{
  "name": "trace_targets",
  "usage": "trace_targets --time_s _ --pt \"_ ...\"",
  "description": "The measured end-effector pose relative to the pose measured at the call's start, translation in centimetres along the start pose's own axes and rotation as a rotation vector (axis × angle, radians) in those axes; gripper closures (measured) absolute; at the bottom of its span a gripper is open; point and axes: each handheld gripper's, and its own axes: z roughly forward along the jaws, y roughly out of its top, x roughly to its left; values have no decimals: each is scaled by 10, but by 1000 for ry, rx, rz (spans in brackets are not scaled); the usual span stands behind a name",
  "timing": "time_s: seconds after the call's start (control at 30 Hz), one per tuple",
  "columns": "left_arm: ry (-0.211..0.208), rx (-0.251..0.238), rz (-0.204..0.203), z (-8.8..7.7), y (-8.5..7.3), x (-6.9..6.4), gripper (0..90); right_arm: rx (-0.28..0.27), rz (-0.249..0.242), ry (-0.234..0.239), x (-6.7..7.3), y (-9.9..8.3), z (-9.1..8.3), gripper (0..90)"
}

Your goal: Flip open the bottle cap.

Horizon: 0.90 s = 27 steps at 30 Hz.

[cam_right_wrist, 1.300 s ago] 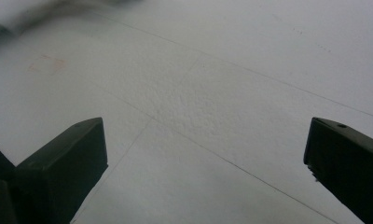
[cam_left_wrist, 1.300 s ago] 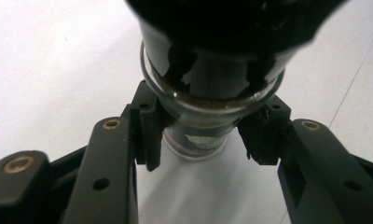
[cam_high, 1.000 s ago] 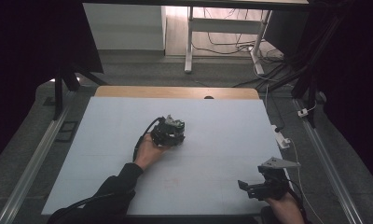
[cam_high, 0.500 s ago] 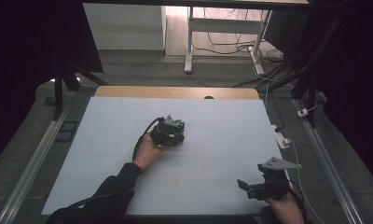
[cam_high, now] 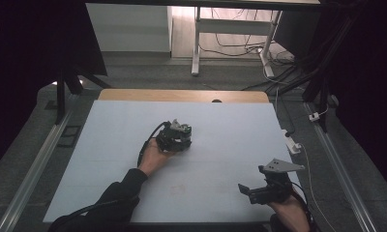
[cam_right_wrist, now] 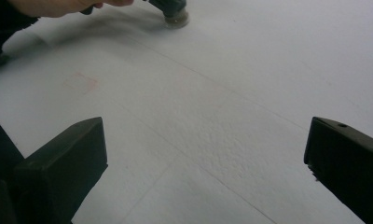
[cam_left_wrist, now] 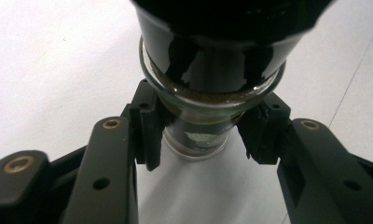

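Note:
A small glass jar with a black cap and dark contents stands on the white table. My left gripper is shut on the jar's body, one pad on each side. In the high view the left gripper sits mid-table, a little left of centre, and covers the jar. My right gripper rests near the front right edge with its jaws wide apart and nothing between them. The jar's base and the left hand lie far ahead of it.
A faint red square mark is on the table between the two grippers. A wooden strip runs along the far edge. A white power strip and cables lie off the right side, and metal rails flank the table.

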Motion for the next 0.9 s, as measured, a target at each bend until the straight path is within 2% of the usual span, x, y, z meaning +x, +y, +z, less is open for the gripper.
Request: trace_targets --time_s 0.13,0.37,0.63,0.9 --pt "0 -1 1 0 0 0 536 -11 -5 38 4 8 6 0" --pt "2 -1 -2 0 0 0 536 -38 -55 102 15 26 20 0" --pt "2 -2 -4 0 0 0 536 -60 -82 137 19 40 38 0" --pt "2 0 -4 0 0 0 537 -72 -89 150 24 55 54 0"
